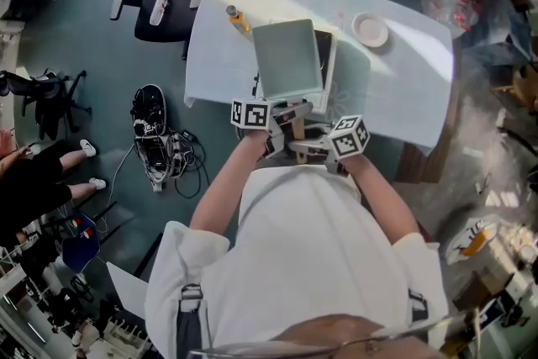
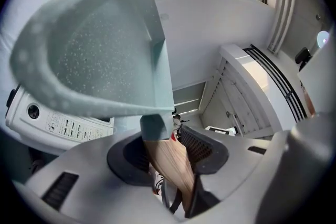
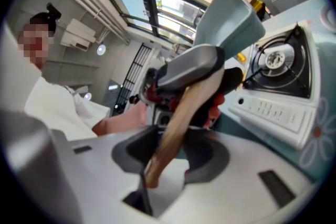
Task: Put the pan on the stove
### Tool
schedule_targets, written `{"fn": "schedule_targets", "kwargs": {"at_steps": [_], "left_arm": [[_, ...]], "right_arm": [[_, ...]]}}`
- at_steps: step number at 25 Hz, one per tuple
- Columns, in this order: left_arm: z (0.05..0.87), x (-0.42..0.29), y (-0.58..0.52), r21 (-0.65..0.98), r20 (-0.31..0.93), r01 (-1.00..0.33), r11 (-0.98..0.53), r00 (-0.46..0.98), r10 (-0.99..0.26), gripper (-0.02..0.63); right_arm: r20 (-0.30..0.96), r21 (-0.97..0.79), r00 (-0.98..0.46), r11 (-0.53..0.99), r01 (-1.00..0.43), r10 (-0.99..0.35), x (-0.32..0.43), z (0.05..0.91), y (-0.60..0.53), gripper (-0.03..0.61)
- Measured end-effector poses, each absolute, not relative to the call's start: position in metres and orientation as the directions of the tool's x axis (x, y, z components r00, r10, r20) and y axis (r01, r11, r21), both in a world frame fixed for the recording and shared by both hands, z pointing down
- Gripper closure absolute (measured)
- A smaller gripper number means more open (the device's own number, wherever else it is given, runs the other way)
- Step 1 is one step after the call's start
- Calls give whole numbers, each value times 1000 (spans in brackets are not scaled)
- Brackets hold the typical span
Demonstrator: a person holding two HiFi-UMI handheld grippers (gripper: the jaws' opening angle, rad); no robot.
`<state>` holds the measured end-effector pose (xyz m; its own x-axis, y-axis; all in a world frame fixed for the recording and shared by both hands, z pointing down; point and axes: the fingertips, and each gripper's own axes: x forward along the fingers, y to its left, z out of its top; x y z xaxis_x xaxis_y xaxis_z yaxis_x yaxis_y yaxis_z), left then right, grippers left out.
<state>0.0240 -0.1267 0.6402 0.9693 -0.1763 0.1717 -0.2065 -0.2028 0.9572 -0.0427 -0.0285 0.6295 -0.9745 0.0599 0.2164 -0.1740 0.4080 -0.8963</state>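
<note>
Clamping the wooden handle (image 2: 167, 165) with the left hand-held gripper (image 2: 168, 148) close to the bowl and the right hand-held gripper (image 3: 170, 150) at the tail end, both sets of jaws pressed on the wood. Holding the pale green pan (image 1: 287, 59) tilted in the air over the stove (image 3: 273, 107), toward the near edge of the worktop (image 1: 403, 88); seemingly mid-carry, set-down not yet done. Next, probably: level the base, centre over the burner (image 3: 274, 59), lower onto the grate, then part both jaws.
</note>
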Motion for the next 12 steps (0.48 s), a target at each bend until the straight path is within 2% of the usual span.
{"fn": "schedule_targets", "kwargs": {"at_steps": [12], "left_arm": [[675,34,-151,973,145,-158,-169,986,-84,428]], "right_arm": [[240,-907,-971,355,-229,-14,-41,661,-60,408]]}}
